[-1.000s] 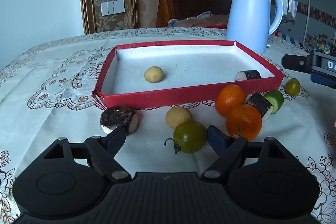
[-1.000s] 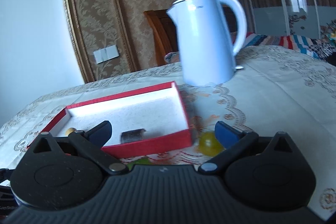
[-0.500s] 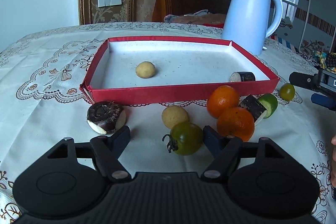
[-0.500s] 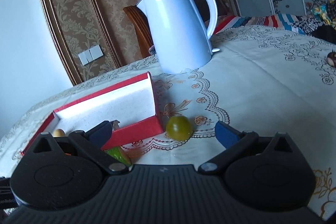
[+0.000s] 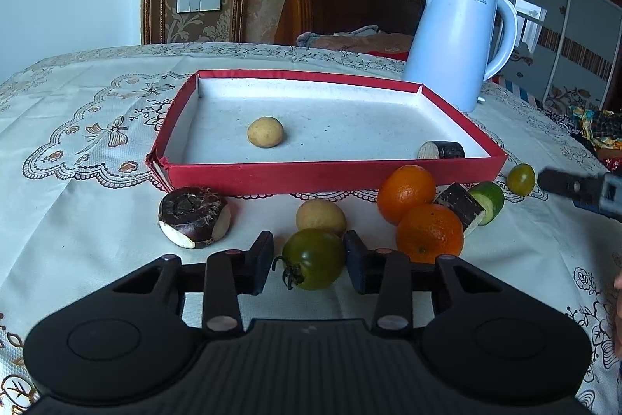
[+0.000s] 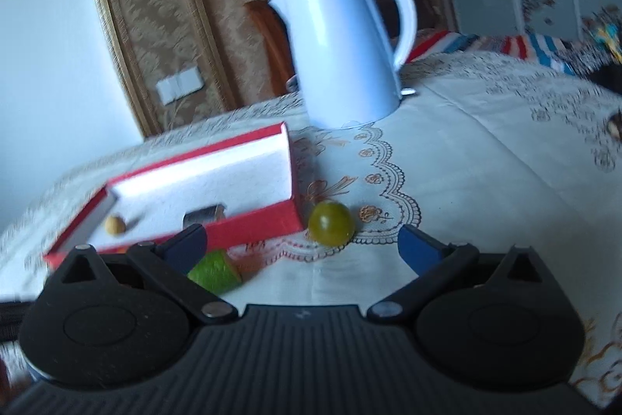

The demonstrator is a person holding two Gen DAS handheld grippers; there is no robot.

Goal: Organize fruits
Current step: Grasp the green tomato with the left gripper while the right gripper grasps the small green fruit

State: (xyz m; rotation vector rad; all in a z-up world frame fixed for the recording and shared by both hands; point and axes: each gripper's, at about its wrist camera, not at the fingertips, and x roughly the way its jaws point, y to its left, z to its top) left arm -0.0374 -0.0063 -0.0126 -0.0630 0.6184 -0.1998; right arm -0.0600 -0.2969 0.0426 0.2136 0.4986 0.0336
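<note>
Motion blur smears right view; right tool (image 6: 297, 244) spread wide, empty. Left tool (image 5: 307, 261) closing around green tomato (image 5: 313, 263), left pad apart. Two oranges (image 5: 406, 193), two potatoes (image 5: 265, 132).

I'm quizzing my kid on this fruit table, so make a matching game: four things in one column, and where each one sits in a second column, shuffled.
Things
1. large green tomato
2. potato
3. kettle
4. small green tomato

Places
A. behind the red tray's far right corner
B. inside the tray
C. between the closing jaws of the left gripper
D. on the cloth just off the tray's near right corner

Pairs: 1-C, 2-B, 3-A, 4-D
</note>
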